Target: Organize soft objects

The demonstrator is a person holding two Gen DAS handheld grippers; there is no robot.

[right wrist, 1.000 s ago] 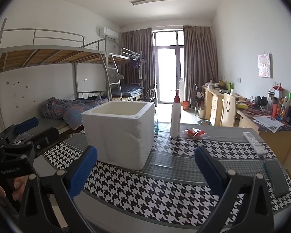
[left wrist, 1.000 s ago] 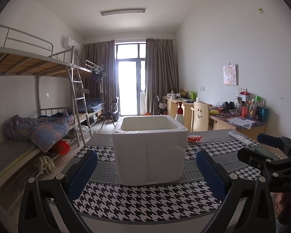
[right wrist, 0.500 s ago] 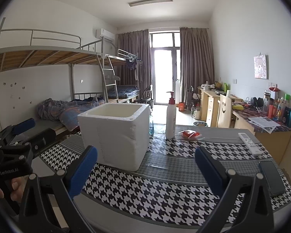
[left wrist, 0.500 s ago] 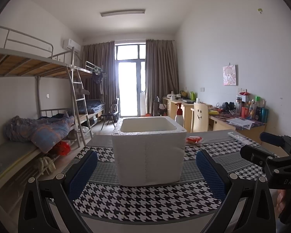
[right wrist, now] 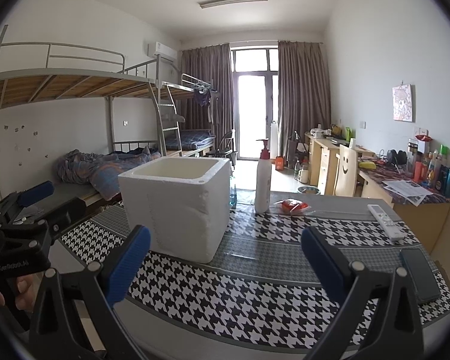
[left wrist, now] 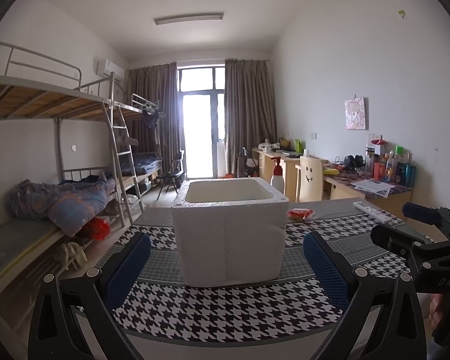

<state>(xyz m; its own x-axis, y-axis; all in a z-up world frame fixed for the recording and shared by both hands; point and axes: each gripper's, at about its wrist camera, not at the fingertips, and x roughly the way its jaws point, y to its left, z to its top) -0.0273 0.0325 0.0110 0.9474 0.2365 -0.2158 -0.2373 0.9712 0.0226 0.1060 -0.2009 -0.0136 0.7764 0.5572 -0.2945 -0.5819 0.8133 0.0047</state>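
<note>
Foam box [left wrist: 229, 231]: stands open-topped on the houndstooth desk [left wrist: 225, 315], straight ahead of the left gripper [left wrist: 226, 270].
Soft object: red packet [right wrist: 293, 205] lies beyond the box, beside the pump bottle [right wrist: 262, 180], nearer the right gripper [right wrist: 225, 265].
Jaws: both pairs spread wide, empty.

The left claw [left wrist: 226, 267] and right claw [right wrist: 225, 264] are held level side by side, jaws spread wide, gripping nothing.
</note>
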